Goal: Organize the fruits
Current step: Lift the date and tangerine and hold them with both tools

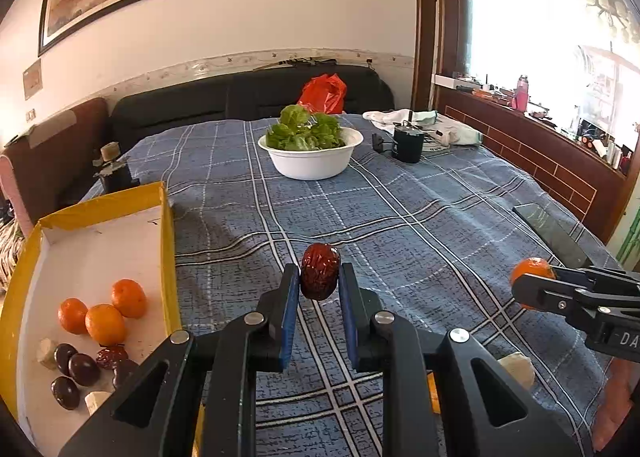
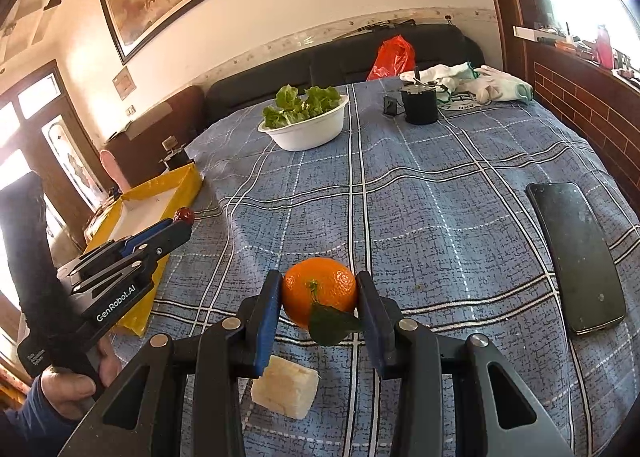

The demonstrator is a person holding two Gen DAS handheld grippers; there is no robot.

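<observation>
The left gripper (image 1: 320, 277) is pinching a red date (image 1: 320, 271) upright between narrowly set jaws, lifted over the plaid cloth (image 1: 420, 225). The yellow-rimmed tray (image 1: 166, 241) is lying just to its left, so this hand is the nearer one. The right gripper (image 2: 318, 297) is clamping a mandarin (image 2: 319, 289) with its leaf, farther right. In the tray, three mandarins (image 1: 102, 311) are sitting beside dark dates (image 1: 82, 369) and pale chunks. Another pale chunk (image 2: 286, 387) is waiting on the near cloth.
</observation>
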